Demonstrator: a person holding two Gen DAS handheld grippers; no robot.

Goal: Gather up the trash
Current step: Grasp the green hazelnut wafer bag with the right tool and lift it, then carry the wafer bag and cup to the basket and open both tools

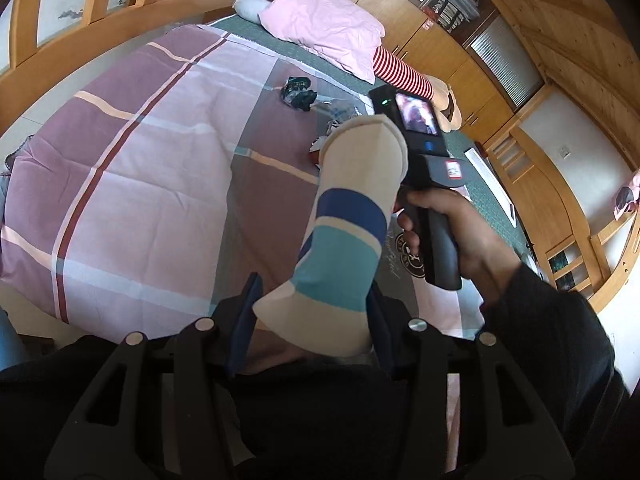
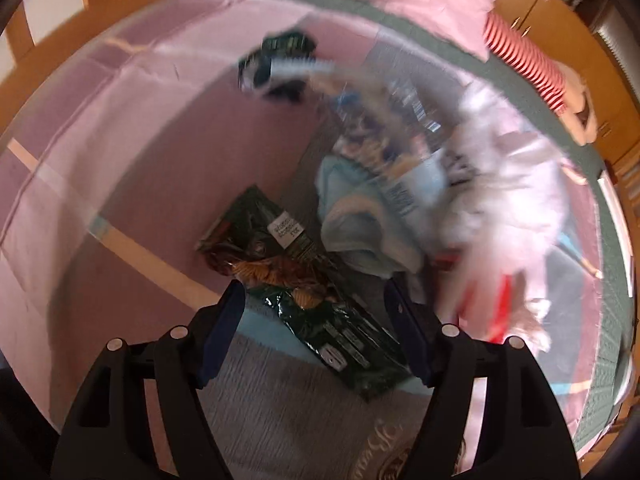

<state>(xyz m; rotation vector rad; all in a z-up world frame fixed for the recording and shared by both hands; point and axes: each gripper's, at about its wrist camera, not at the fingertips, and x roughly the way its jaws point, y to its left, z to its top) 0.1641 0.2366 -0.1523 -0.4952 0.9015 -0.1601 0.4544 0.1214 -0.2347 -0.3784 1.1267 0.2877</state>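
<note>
The left gripper (image 1: 312,320) clamps a striped bag (image 1: 344,240), while the right gripper (image 2: 316,332), open over a wrapper (image 2: 296,280) on the bed (image 1: 140,168), could snag fabric underneath.

We see soft matt woven cloth on the bed's checked cover (image 1: 140,152), a knitted striped sock (image 1: 348,240), glossy crinkled foil on the dark snack wrapper (image 2: 320,308), matt black plastic on the right gripper (image 2: 316,332), and smooth varnished wood cabinets (image 1: 440,28).
</note>
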